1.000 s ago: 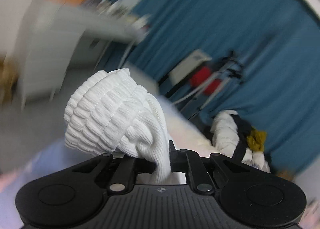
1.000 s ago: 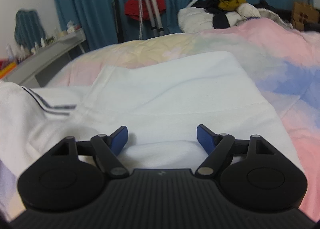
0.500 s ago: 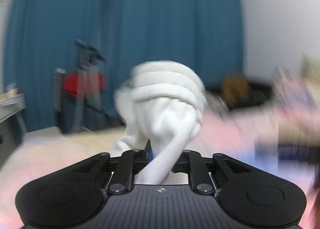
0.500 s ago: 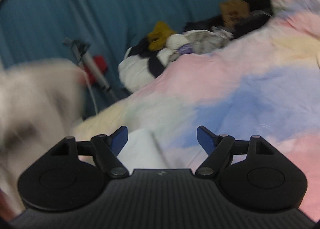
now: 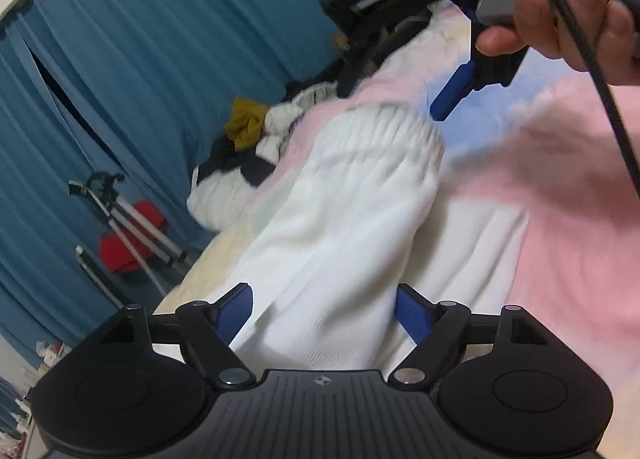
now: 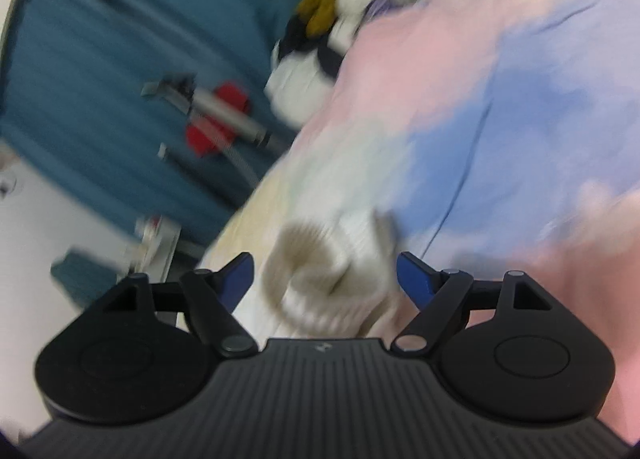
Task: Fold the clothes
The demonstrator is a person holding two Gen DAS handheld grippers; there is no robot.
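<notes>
Since a second ago, your left tongs (image 5: pixel 324 309) have let go of the white ribbed garment (image 5: pixel 352 203): they were clenched on a bunched-up fold of it then, and their jaws have just been opening, so the blue pads (image 5: pixel 235 309) now stand wide apart with the cloth lying between them but not pinched. That garment now stretches away from your left tongs across the bed (image 5: pixel 580 243), its ribbed end farthest from you and smeared by motion blur. Your view has also swung from the white desk and curtain round to the pastel pink, blue and yellow duvet.

Your right tongs (image 6: pixel 324 277) are released too, their jaws spread wide. A blurred, rolled piece of white ribbed cloth (image 6: pixel 332 271) sits just ahead of them, between the pads; whether they touch it you cannot tell through the blur. In the left wrist view your right hand (image 5: pixel 568 15) shows at the upper right, wrapped round the grey handle of the other tongs, with a black cable running down past it.

At the far edge of the bed lies a heap of clothes (image 5: pixel 248 155) with a mustard-yellow piece on top. Beyond it hang teal curtains (image 5: pixel 160 59), with a tripod (image 5: pixel 128 219) and something red at their foot.
</notes>
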